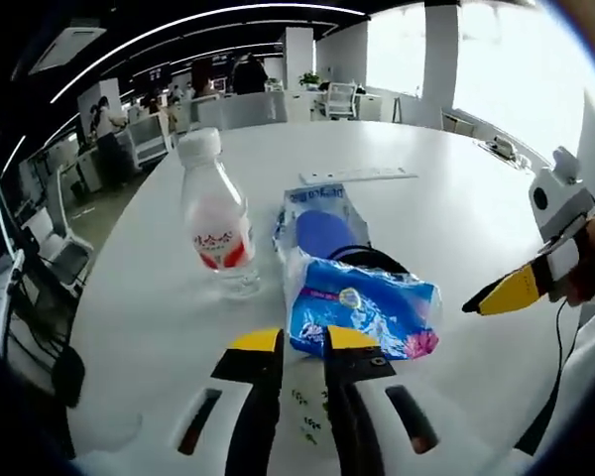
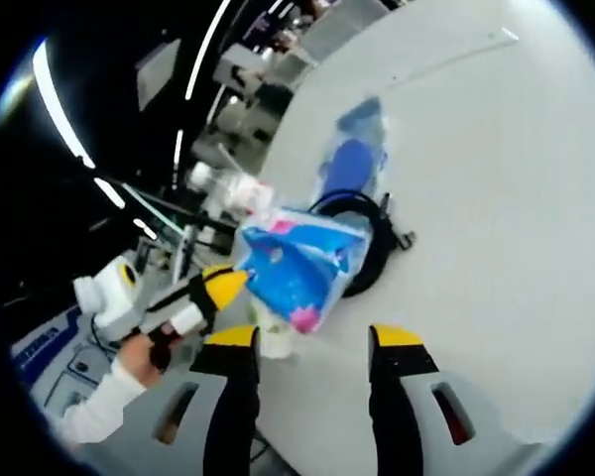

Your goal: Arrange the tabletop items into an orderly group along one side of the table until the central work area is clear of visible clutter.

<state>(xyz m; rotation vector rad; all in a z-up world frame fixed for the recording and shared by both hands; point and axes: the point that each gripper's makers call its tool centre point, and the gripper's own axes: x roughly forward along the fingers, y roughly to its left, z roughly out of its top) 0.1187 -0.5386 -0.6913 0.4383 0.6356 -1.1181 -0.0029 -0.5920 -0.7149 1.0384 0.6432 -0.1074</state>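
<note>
A blue tissue pack (image 1: 362,309) lies just ahead of my left gripper (image 1: 303,340), whose jaws are close together and pinch the pack's near edge. In the right gripper view the same tissue pack (image 2: 299,266) is tilted, with the left gripper (image 2: 214,289) at its left corner. A clear water bottle (image 1: 216,220) with a red label and white cap stands left of the pack. Behind the pack are a clear bag holding a blue item (image 1: 322,226) and a black cable (image 1: 375,259). My right gripper (image 2: 314,338) is wide open with nothing between its jaws, near the pack.
A long white strip (image 1: 358,176) lies farther back on the round white table (image 1: 456,218). A hand holds the right gripper (image 1: 511,291) at the table's right side. Chairs and desks stand beyond the table's far edge.
</note>
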